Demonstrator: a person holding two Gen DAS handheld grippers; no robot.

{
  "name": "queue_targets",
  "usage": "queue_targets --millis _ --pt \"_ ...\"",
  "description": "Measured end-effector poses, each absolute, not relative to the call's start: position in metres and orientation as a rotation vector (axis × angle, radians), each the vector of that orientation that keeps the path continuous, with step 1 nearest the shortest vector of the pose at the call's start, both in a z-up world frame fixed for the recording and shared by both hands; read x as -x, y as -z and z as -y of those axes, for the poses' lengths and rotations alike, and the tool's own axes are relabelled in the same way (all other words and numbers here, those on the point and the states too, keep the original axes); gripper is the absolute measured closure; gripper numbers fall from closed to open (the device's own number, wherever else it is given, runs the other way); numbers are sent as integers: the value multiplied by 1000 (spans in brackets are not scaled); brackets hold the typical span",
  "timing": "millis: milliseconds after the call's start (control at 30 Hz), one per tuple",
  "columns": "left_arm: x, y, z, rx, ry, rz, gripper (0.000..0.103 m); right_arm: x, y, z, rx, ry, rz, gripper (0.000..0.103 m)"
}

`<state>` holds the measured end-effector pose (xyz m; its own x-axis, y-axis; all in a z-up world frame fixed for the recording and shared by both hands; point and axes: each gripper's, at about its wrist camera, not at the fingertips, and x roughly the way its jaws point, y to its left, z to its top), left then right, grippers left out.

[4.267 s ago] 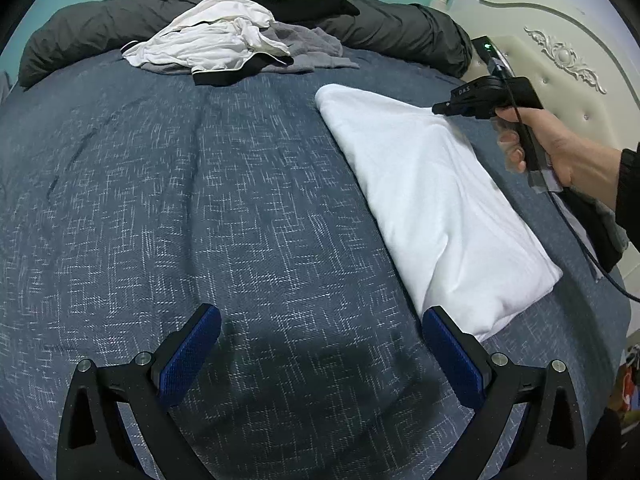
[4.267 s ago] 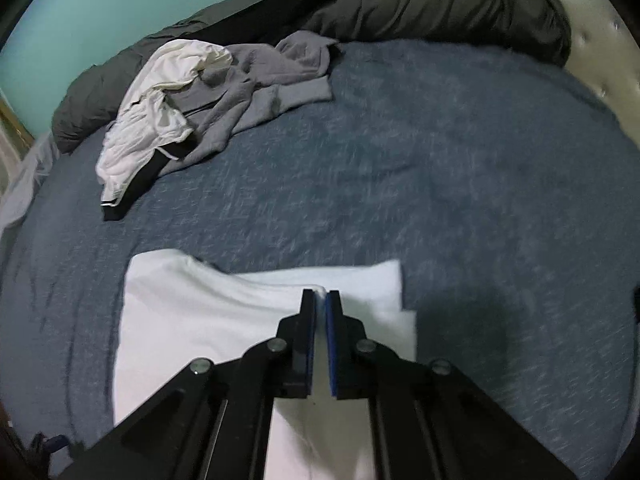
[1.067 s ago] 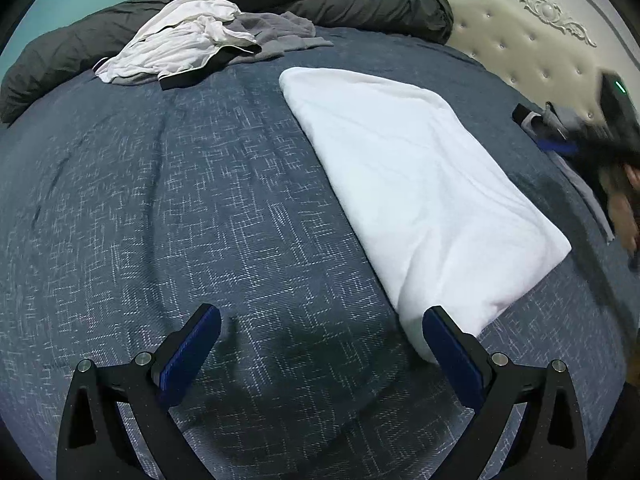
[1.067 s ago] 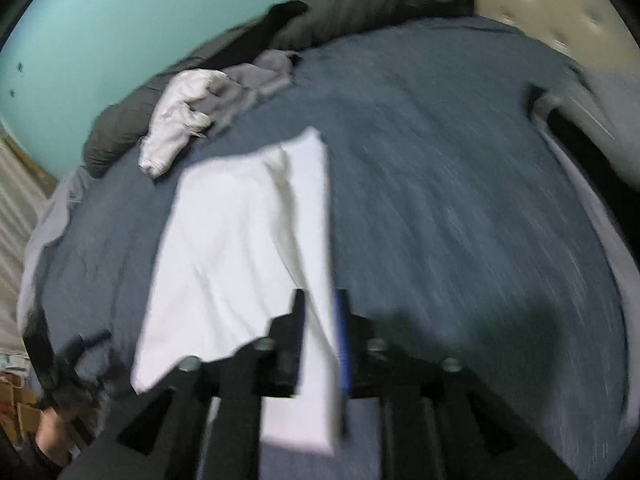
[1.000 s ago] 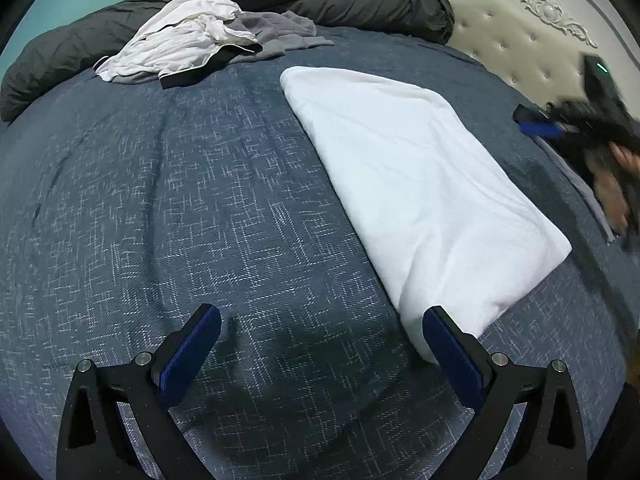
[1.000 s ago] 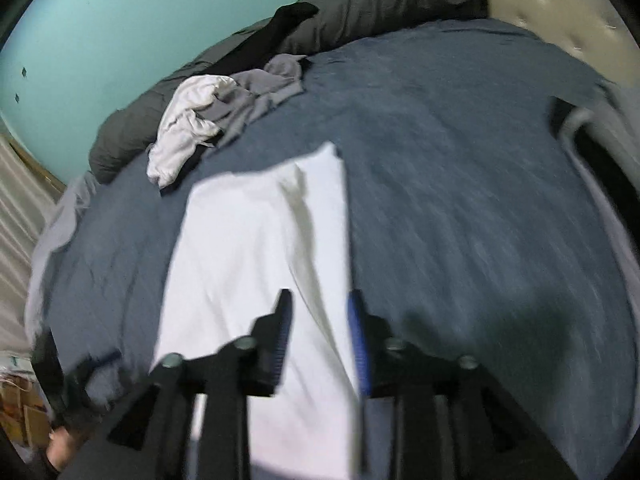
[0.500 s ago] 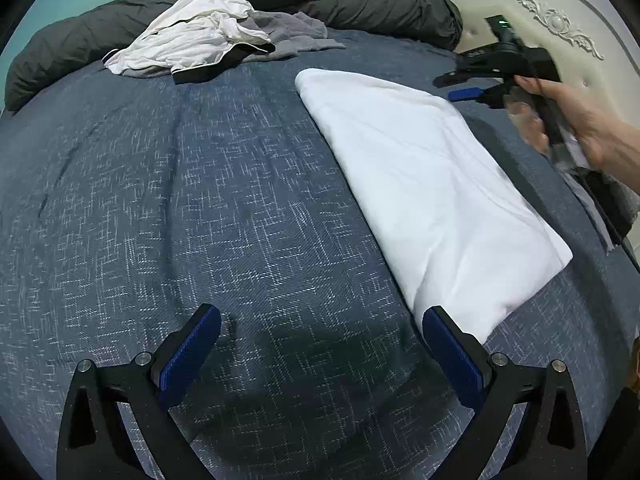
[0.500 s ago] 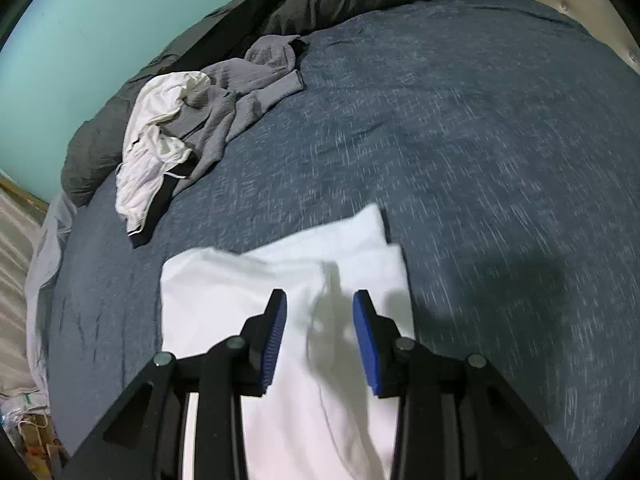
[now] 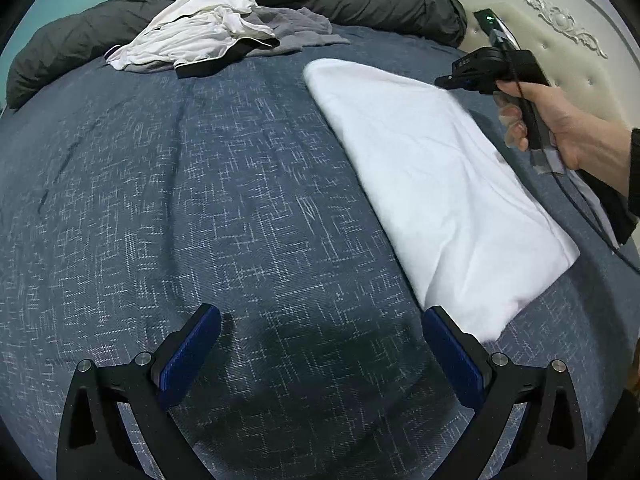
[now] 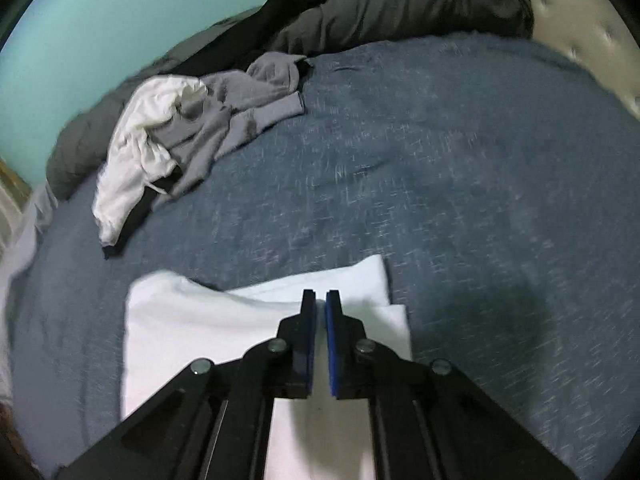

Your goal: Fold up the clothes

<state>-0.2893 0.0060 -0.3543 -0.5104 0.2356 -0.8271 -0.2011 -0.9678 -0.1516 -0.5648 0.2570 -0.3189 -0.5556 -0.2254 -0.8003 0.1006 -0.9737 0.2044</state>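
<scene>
One folded white shirt [image 9: 436, 184] lies on the blue bedspread [image 9: 200, 200], well apart from the one heap of unfolded clothes [image 9: 216, 36] at its far edge. The right gripper [image 10: 321, 304] is clenched over the shirt's far end; whether it pinches cloth cannot be told. The left gripper [image 9: 320, 344] is spread, empty, beside the shirt's near corner. Risk: a thin pinch may slip, or lift only the top layer, spoiling the fold.
</scene>
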Motion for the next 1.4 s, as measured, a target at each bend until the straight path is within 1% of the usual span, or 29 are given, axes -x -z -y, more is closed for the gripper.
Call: queue_targets --millis 67,167,200,300,333,400,500,567,667,767,833,867,967,1033,1233,1333,1400 --pt "288 356 -6 1403 -2529 48 0 568 323 -255 -1393 2637 117 102" --pt "287 358 -4 1415 -2529 48 0 575 331 -260 -1456 2619 129 102" --pt "286 358 -3 1418 -2530 53 0 575 330 -263 -1452 2622 148 102" --pt "284 355 -2 1411 -2541 66 0 565 319 -277 -1339 2588 297 101" --pt "283 354 -2 1409 -2544 71 0 562 318 -280 -1340 2561 317 99" --pt "281 352 -3 1403 -2551 80 0 555 319 -286 -1348 2518 355 92" --pt "275 347 -6 1390 -2562 89 0 534 318 -293 -1304 2445 453 86" --pt "272 343 -9 1381 -2569 91 0 523 319 -292 -1294 2410 457 80" --pt "269 340 -13 1370 -2573 100 0 513 325 -278 -1370 2408 319 80" --pt "266 336 -18 1353 -2578 101 0 510 334 -278 -1450 2461 238 89" --pt "265 335 -20 1351 -2579 107 0 507 333 -285 -1475 2529 207 89" --pt "265 335 -21 1352 -2582 111 0 505 332 -289 -1476 2558 201 89" --pt "264 334 -22 1348 -2594 133 0 487 315 -297 -1384 2581 269 89" --pt "263 333 -24 1348 -2598 144 0 471 308 -293 -1359 2554 245 89" --pt "264 335 -28 1367 -2580 242 0 406 307 -296 -1320 2468 321 88" --pt "268 337 -29 1384 -2574 262 0 378 314 -308 -1350 2467 364 80" --pt "272 336 -31 1382 -2576 268 0 364 318 -319 -1384 2465 399 65"
